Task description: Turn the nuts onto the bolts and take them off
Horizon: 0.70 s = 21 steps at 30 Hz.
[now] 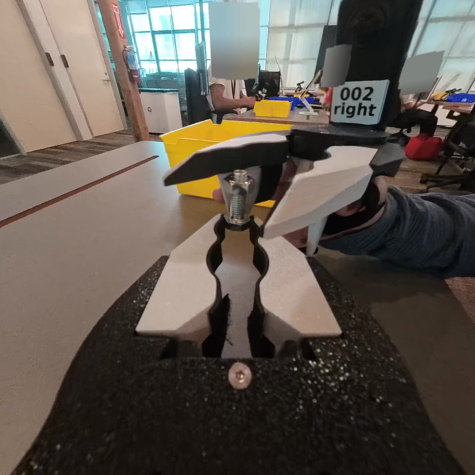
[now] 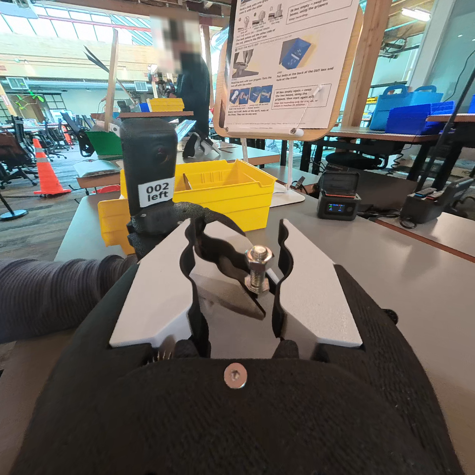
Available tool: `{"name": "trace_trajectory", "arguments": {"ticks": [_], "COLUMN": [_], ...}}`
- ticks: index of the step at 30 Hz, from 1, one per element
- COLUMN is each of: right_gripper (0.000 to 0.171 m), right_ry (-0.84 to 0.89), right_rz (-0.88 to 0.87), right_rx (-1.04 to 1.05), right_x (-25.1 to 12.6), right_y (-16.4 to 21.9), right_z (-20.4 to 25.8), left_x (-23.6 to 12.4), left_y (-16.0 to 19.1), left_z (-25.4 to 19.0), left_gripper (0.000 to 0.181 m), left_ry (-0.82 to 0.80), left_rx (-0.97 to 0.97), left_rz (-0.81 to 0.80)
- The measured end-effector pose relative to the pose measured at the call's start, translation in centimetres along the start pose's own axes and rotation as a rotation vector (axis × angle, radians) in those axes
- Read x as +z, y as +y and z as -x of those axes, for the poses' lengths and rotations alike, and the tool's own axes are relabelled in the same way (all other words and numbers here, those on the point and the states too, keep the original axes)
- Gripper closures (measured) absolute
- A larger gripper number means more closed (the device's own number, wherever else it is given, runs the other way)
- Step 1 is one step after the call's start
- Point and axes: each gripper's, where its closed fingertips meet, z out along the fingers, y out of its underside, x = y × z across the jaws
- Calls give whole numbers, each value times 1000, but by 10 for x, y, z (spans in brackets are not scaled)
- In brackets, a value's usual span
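A silver bolt (image 1: 236, 205) stands upright with its head pinched between my left gripper's (image 1: 236, 224) fingertips. A hex nut (image 1: 237, 183) sits on the thread near the bolt's top end. My right gripper (image 1: 218, 203) comes in from the right, its fingers spread on either side of the nut. In the right wrist view the bolt (image 2: 255, 276) and the nut (image 2: 258, 258) stand between the wide-open fingers of my right gripper (image 2: 235, 223), nearer the right finger and apart from both. The left gripper (image 2: 258, 294) holds the bolt head from the left.
A yellow bin (image 1: 185, 151) stands on the grey table (image 1: 77, 231) just behind the grippers; it also shows in the right wrist view (image 2: 226, 198), with a second yellow bin (image 2: 113, 226) beside it. An instruction board (image 2: 282, 64) and a black charger case (image 2: 336, 200) stand farther back. The grippers' ends are close to 7 centimeters from one another.
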Motion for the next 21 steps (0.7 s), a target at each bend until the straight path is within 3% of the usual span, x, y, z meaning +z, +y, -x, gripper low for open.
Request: {"name": "trace_trajectory", "arguments": {"ticks": [8,12,21], "right_gripper": [106,114,104], "right_ry": [-3,3,-22], "right_rz": [-1,2,34], "right_rx": [-13,-18,-1], "right_x": [-1,-2,1], "right_y": [-2,-1,3], "right_z": [1,0,5], "left_x": [-13,-30,-5], "left_y": [-8,-14,-4], "left_z": [29,50,-3], "left_gripper": [164,164,164], "left_ry": [-121,-202,-30], "left_rx": [-114,-203,-14], "left_rz": [-76,-145,-13]}}
